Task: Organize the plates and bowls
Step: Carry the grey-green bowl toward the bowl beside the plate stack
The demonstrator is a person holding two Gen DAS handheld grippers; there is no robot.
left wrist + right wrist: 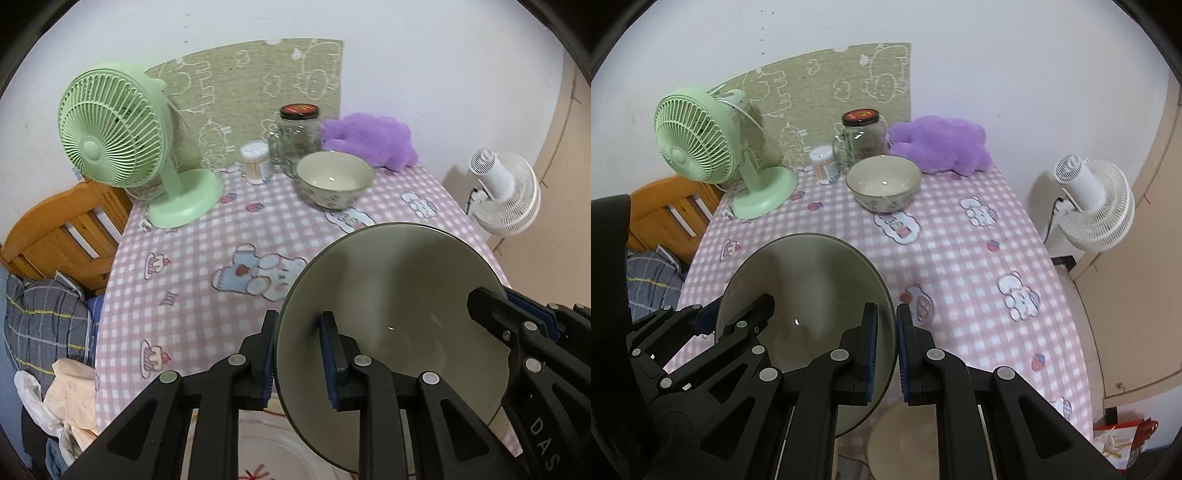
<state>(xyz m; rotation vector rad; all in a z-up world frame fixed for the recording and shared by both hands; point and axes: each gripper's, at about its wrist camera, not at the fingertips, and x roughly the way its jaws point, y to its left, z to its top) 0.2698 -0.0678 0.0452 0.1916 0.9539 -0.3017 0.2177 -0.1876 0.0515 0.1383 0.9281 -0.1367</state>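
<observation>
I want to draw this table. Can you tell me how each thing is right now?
Big bowl: lifted, tilted, gripped on both rims.
Left gripper: jaws shut on the big bowl.
Right gripper: jaws shut on the big bowl.
Small bowl: upright, empty.
Jar: lid on.
Green fan: upright.

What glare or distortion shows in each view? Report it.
Left wrist: fisheye bends the table edges; a small glint sits in the held bowl. Right wrist: same curved warping, a glint in the far bowl, dark vignette corners.
</observation>
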